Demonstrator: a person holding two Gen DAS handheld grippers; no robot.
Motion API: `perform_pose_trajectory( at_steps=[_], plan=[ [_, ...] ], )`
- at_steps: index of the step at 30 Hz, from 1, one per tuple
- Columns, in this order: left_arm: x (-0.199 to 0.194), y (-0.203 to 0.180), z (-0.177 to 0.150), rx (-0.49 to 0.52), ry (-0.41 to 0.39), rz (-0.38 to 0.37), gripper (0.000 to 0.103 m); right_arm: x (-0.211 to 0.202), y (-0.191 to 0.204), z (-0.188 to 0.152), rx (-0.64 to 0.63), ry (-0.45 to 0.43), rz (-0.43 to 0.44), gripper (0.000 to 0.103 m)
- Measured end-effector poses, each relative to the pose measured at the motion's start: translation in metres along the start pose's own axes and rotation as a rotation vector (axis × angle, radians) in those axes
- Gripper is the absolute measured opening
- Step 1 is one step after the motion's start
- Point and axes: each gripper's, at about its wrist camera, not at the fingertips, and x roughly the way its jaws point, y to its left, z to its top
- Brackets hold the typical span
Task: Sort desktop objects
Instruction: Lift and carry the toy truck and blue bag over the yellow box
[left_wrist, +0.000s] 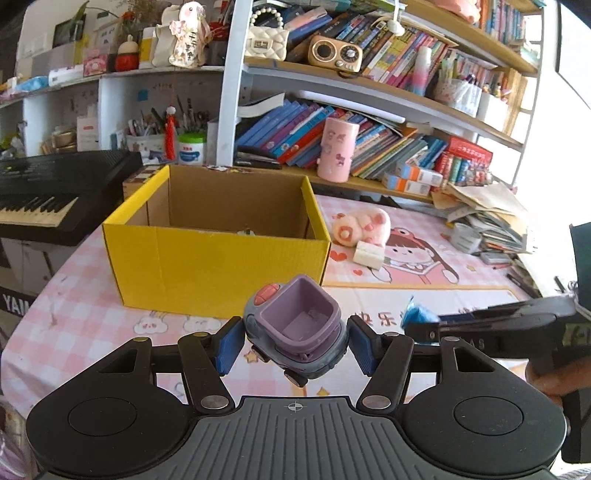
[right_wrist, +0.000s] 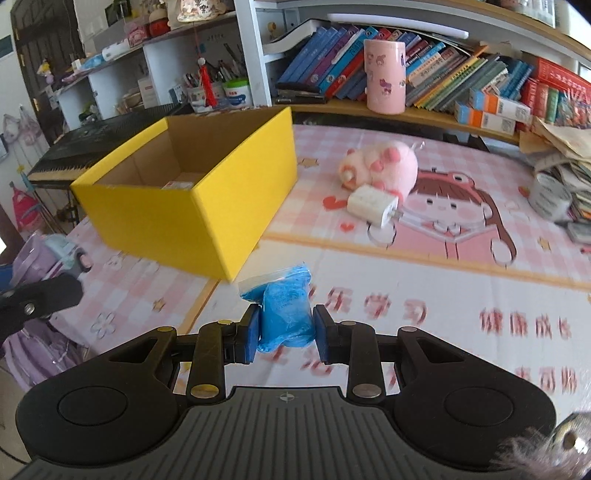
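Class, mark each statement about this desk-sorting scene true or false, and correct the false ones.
1. The left gripper holds a purple toy car. True.
2. The right gripper is empty. False: it is shut on a blue bag.
3. The yellow box has its top closed. False: it is open.
4. A white charger lies touching the pink plush toy. True.
5. The plush toy is inside the box. False: it lies on the table mat.

Purple-grey toy car (left_wrist: 297, 334) and blue bag (right_wrist: 282, 314) held aloft; plush (right_wrist: 380, 166), charger (right_wrist: 373, 205) on tabletop; yellow box (right_wrist: 192, 192) open.
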Motion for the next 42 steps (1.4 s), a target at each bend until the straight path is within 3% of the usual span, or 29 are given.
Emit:
perform_pose_trajectory(
  at_steps=[11, 24, 42],
  plan=[
    [-0.037, 0.029, -0.030, 0.031, 0.022, -0.061, 0.062, -0.020, 0.065, -0.051, 0.039, 0.035, -0.027, 0.028],
    [-0.066, 0.055, -0.047, -0.002, 0.010, -0.045, 0.062, -0.028, 0.113, -0.062, -0.040, 0.048, 0.010, 0.027],
    [-0.069, 0.064, -0.047, 0.019, 0.008, -0.060, 0.062, -0.029, 0.135, -0.064, -0.072, 0.036, 0.023, 0.027]
  ],
)
